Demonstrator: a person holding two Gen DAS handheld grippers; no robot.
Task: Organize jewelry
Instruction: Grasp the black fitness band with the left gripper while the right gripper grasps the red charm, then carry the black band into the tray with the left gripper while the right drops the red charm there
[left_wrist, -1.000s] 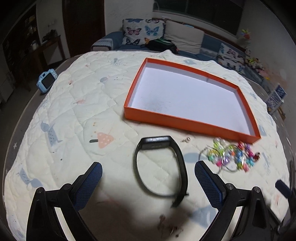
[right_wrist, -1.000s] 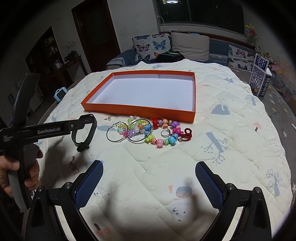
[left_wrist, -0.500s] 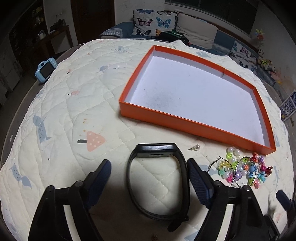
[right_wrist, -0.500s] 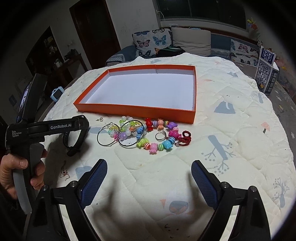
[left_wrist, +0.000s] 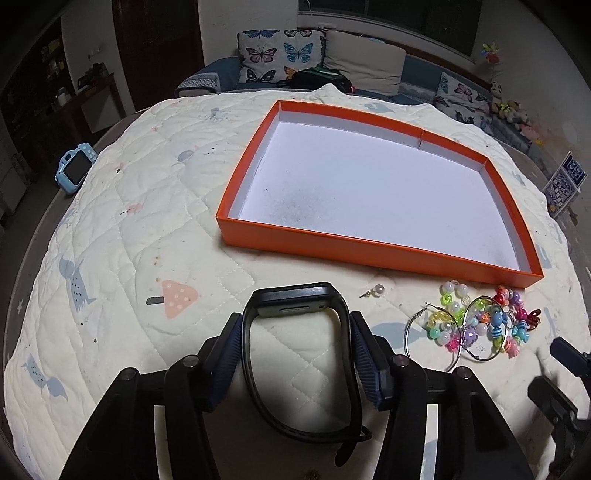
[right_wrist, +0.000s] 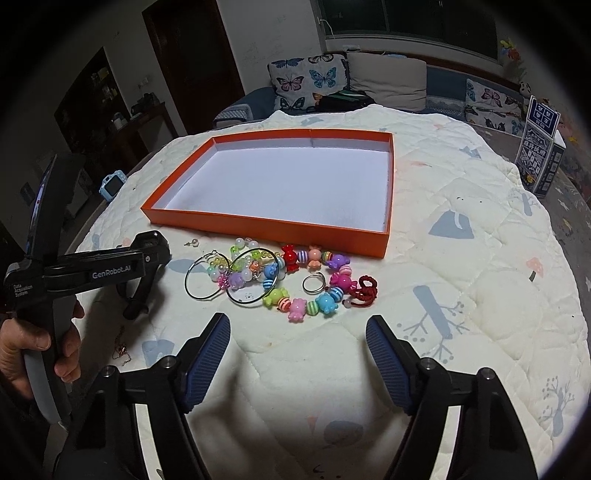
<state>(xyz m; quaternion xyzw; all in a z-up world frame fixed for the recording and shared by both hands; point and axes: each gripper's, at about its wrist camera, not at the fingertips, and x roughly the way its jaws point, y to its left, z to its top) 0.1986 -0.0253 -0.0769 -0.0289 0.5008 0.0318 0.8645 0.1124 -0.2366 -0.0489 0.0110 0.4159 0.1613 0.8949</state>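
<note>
A: From the left wrist we look forward and down along the left gripper (left_wrist: 295, 347), close over the quilted surface (left_wrist: 122, 236), toward the orange tray (left_wrist: 373, 254) and the sofa beyond.

B: From the right wrist we sit further right, facing the same tray (right_wrist: 258, 229). We share the tray, the bead pile (right_wrist: 295, 280), and the blue toy camera (right_wrist: 112, 186).

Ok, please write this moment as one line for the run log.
left hand-held gripper: shut on black watch band | right hand-held gripper: open, holds nothing | orange tray: nothing inside | bead bracelets: beside tray
</note>
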